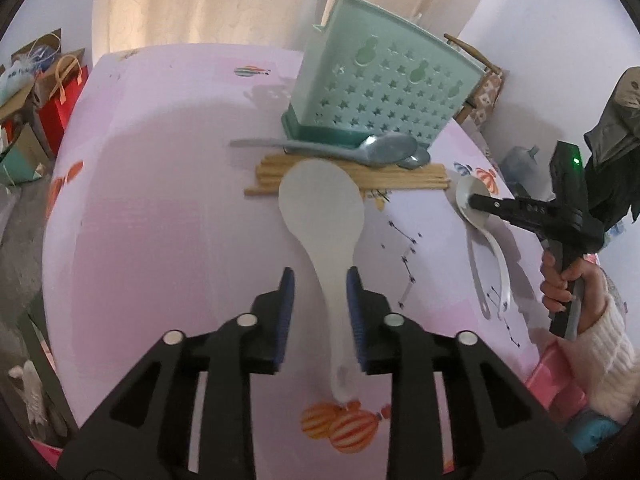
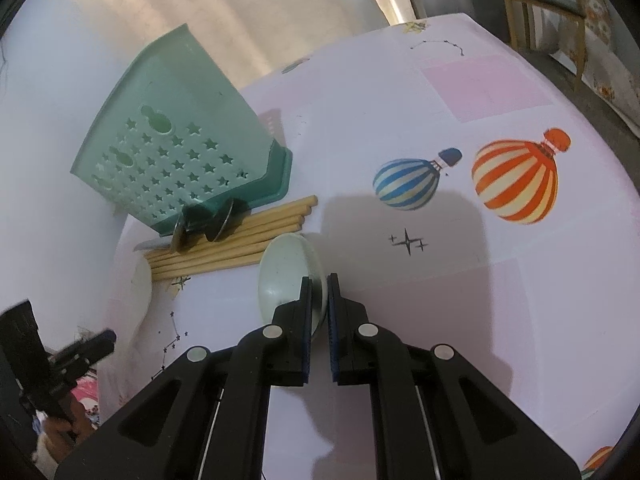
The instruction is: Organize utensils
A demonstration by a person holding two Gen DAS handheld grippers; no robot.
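A white rice paddle (image 1: 322, 208) lies on the table with its handle between the pads of my left gripper (image 1: 320, 276). The jaws stand apart; the left pad is clear of the handle, so the gripper is open. My right gripper (image 2: 319, 280) is shut on the bowl rim of a white soup spoon (image 2: 286, 276); the left wrist view shows this gripper (image 1: 476, 201) pinching the spoon (image 1: 500, 264) at the right. Behind stands a green star-holed utensil holder (image 1: 384, 88) (image 2: 180, 148). Two metal spoons (image 1: 384, 148) and a row of wooden chopsticks (image 1: 400, 180) lie at its foot.
The table (image 2: 500, 280) has a pink cloth printed with balloons. A hand in a white sleeve (image 1: 568, 280) holds the right gripper. Bags and boxes (image 1: 60, 92) stand on the floor beyond the left edge; a wooden chair (image 2: 552, 12) stands past the far corner.
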